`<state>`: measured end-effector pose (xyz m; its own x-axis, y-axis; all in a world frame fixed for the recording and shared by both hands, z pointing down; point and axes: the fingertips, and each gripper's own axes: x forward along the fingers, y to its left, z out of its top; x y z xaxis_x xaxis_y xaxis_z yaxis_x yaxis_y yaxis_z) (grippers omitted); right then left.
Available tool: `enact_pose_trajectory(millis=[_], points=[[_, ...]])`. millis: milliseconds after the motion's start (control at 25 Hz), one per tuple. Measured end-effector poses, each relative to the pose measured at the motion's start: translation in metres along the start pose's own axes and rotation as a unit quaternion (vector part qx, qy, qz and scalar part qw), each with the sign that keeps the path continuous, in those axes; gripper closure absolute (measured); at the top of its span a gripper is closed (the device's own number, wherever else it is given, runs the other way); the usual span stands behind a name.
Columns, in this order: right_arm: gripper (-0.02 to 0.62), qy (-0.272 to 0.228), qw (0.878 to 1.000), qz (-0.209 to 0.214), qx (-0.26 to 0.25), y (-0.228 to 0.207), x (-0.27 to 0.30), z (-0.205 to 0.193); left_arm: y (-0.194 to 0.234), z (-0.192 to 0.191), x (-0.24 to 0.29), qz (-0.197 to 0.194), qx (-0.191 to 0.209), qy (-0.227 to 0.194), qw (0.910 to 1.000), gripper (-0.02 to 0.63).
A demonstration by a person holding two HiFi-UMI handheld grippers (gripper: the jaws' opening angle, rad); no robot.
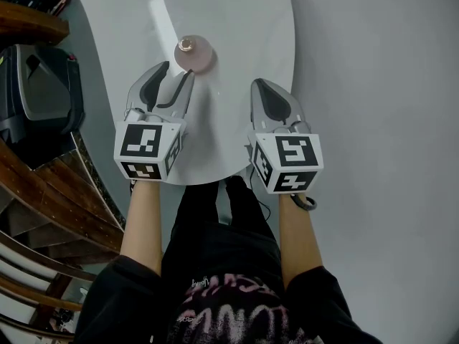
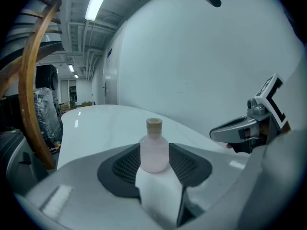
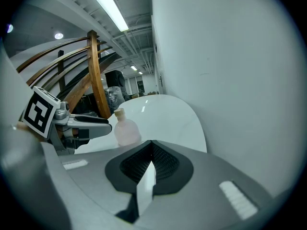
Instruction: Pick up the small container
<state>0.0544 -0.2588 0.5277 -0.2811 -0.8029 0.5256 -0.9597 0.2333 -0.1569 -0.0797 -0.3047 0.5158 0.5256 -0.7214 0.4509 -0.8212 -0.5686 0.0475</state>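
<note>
The small container is a round pale pink bottle with a cork stopper, upright on the white round table. My left gripper is open, its fingertips just short of the bottle and pointing at it. In the left gripper view the bottle stands straight ahead, framed by the spread jaws of the left gripper, apart from both pads. My right gripper hovers over the table to the bottle's right, shut and empty. The right gripper view shows the bottle ahead to the left of the closed right gripper.
Curved wooden rails and a black case stand left of the table. Grey floor lies to the right. The table's near edge is just in front of the person's legs.
</note>
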Motion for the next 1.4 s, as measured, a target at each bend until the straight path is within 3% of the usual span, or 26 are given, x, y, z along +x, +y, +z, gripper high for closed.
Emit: enact_pose_trajectory(millis=[1400], points=[[0.581, 0.005, 1.0, -0.023, 0.015, -0.021, 0.009, 0.0, -0.001, 0.023, 0.039, -0.029, 0.014, -0.018, 0.9993, 0.426]])
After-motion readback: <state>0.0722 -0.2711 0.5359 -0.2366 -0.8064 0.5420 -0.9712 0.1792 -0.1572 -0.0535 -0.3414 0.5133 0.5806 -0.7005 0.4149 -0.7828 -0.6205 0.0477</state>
